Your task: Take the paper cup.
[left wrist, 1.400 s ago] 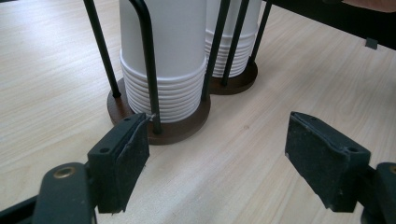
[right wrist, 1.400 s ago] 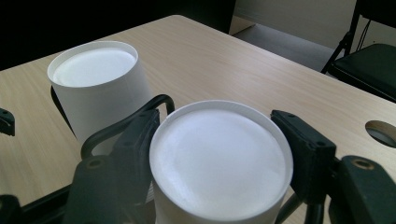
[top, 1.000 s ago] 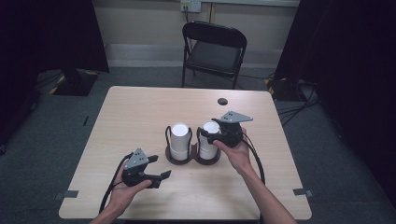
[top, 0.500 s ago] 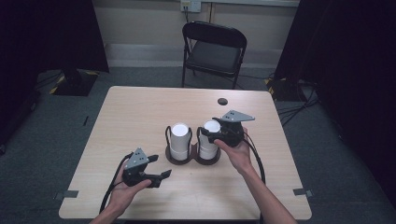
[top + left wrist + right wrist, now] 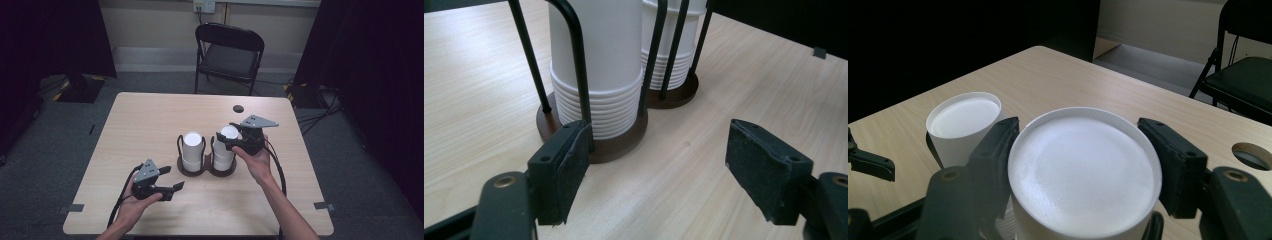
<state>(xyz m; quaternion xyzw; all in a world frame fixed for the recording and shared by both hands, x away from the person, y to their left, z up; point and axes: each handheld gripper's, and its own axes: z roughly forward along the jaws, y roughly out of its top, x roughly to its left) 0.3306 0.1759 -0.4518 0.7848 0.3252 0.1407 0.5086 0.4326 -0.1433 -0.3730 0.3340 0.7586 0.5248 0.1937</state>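
Note:
Two stacks of upturned white paper cups stand side by side in a black wire holder with round brown bases, mid-table. My right gripper is up at the top of the right stack, its jaws pressed to both sides of the top cup. The left stack stands just beyond it. Low over the table in front of the left stack sits my left gripper. It is open, with its jaws level with the stack's base and nothing between them.
A black folding chair stands beyond the table's far edge. A round cable hole lies in the tabletop behind the right stack. Bare wood surrounds the holder; dark curtains hang on both sides.

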